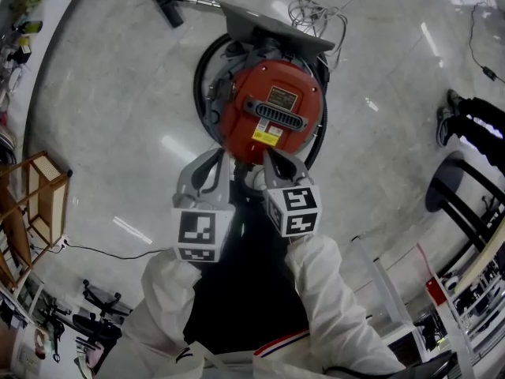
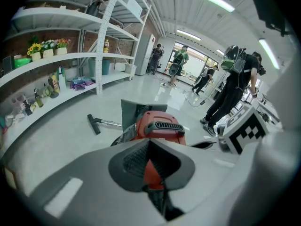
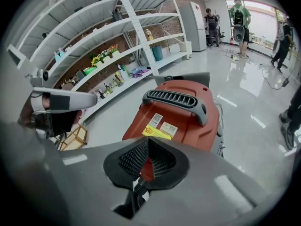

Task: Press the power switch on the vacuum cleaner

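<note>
A round red vacuum cleaner (image 1: 272, 113) with a grey slotted handle (image 1: 276, 117) stands on the pale floor, ringed by its black hose. Its wand and black floor nozzle (image 1: 166, 13) lie beyond it. Which part is the power switch I cannot tell. My left gripper (image 1: 217, 160) hovers at the vacuum's near left edge and my right gripper (image 1: 272, 163) at its near edge. In both gripper views the jaws meet at the tips with nothing between them: left gripper (image 2: 149, 140), right gripper (image 3: 148, 139). The red body (image 3: 188, 112) lies just past the right jaws.
A loose cable (image 1: 316, 10) lies behind the vacuum. A wooden rack (image 1: 35, 204) stands at the left, and a black chair (image 1: 465, 204) and a person's shoes (image 1: 461, 121) at the right. White shelves (image 2: 70, 60) line the wall, and people (image 2: 235, 88) stand further off.
</note>
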`<state>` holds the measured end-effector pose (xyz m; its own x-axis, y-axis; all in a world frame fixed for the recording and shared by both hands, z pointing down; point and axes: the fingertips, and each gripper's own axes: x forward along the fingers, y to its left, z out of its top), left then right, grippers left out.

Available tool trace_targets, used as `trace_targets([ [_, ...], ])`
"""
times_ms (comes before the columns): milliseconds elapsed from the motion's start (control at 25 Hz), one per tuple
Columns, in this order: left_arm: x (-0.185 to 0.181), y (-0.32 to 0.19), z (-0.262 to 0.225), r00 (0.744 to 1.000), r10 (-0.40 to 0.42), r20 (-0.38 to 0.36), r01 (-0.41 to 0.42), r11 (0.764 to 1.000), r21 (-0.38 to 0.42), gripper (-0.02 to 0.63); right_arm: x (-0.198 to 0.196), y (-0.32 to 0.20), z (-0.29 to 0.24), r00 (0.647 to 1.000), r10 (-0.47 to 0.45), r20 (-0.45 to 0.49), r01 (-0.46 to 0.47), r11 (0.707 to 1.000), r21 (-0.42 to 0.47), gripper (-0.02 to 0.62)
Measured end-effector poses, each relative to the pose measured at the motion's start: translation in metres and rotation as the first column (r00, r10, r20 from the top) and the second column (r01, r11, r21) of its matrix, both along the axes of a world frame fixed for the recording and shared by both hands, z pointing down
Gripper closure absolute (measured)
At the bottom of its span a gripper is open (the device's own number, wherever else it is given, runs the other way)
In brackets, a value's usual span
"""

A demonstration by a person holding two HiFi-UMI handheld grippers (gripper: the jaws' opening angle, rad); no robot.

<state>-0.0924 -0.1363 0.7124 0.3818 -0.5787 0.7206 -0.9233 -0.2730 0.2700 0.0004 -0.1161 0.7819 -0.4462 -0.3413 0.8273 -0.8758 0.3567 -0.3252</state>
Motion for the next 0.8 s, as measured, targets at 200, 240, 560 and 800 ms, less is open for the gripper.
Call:
trace_targets([
  [200, 0.0016, -0.0019, 0.0016, 1.000, 0.007, -0.003, -0.007, 1.000, -0.004, 0.606, 0.0037, 0.0030, 0.0077, 1.000, -0.002, -0.022, 0.002, 1.000, -0.017, 0.595],
  [240, 0.0013, -0.0021, 0.0020, 1.000, 0.006, -0.003, -0.006, 1.000, -0.004, 0.606, 0.0032, 0.0032, 0.0080, 1.000, -0.005, -0.022, 0.004, 1.000, -0.016, 0.595],
  [560, 0.0021, -0.0049, 0.0008, 1.000, -0.004, -0.013, 0.003, 1.000, -0.006, 0.606, 0.0015, 0.0082, 0.0095, 0.999, -0.023, -0.023, 0.022, 0.999, -0.028, 0.595],
  [800, 0.0042, -0.0074, 0.0022, 1.000, -0.004, -0.020, 0.003, 1.000, -0.012, 0.606, 0.0008, 0.0066, 0.0077, 0.999, -0.038, -0.028, 0.037, 0.999, -0.024, 0.595],
])
